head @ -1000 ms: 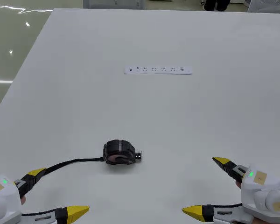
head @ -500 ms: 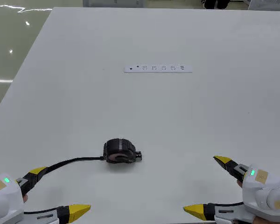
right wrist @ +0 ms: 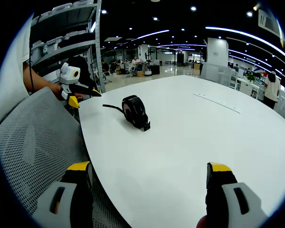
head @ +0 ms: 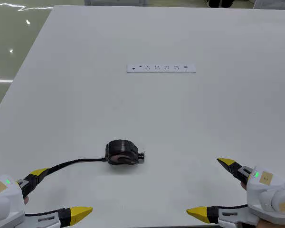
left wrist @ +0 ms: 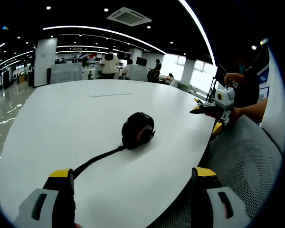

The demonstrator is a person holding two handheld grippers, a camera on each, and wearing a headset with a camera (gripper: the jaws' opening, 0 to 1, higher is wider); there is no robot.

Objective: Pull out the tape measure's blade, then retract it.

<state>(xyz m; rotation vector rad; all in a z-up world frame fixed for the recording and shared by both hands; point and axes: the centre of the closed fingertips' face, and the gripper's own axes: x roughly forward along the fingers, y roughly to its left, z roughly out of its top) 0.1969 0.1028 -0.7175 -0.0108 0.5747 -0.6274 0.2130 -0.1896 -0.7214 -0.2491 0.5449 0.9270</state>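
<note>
A black tape measure (head: pixel 122 153) lies on the white table (head: pixel 142 109) near its front edge, its blade tip facing right and a black wrist strap (head: pixel 71 165) trailing left. The same tape measure (left wrist: pixel 138 129) sits ahead of the left jaws, and the tape measure (right wrist: pixel 134 110) shows left of centre in the right gripper view. My left gripper (head: pixel 59 195) stands open at the bottom left, just off the strap's end. My right gripper (head: pixel 213 189) stands open at the bottom right, well clear of the tape. Both hold nothing.
A white power strip (head: pixel 161 68) lies flat at the table's middle, far behind the tape measure. A grey mesh chair back (right wrist: pixel 33 147) sits by the front edge. Polished floor (head: pixel 12 42) lies beyond the table's left edge.
The head camera has shifted slightly. Both grippers stay open and roughly in place, and the tape measure has not moved.
</note>
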